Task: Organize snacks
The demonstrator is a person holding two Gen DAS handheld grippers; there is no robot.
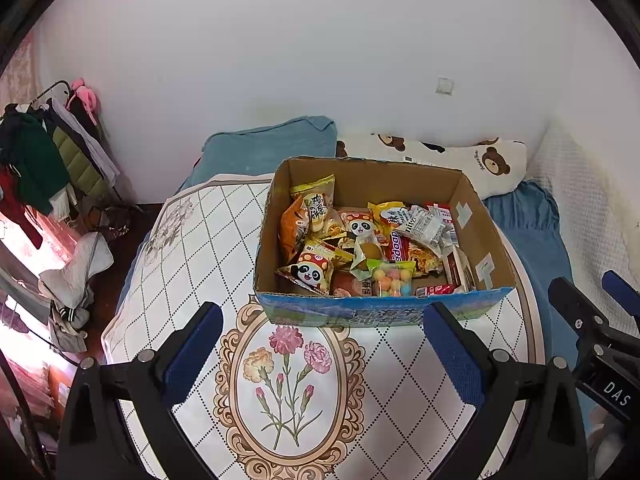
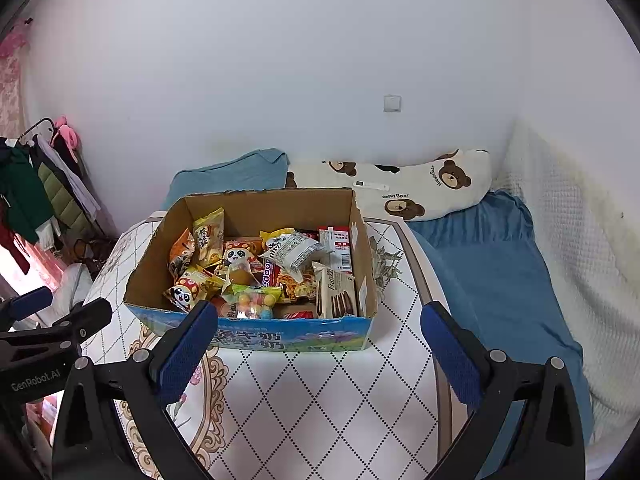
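Observation:
An open cardboard box (image 1: 490, 240) (image 2: 256, 206) with a blue printed front stands on a small table with a floral cloth (image 1: 180, 260) (image 2: 320, 400). It holds several snack packs: panda-print bags (image 1: 310, 270) (image 2: 188, 286), a bag of coloured candy balls (image 1: 394, 278) (image 2: 256, 302), a red wafer pack (image 1: 398, 246), a chocolate biscuit box (image 2: 336, 296). My left gripper (image 1: 322, 316) hangs open over the cloth just in front of the box, nothing between its fingers. My right gripper (image 2: 320, 316) is also open, empty, near the box's front edge.
A bed with blue sheet (image 2: 500, 272), a blue pillow (image 1: 272, 146) and a bear-print pillow (image 1: 480, 160) (image 2: 420, 188) lies behind and right of the table. A clothes rack (image 1: 48, 152) stands at far left. White wall behind.

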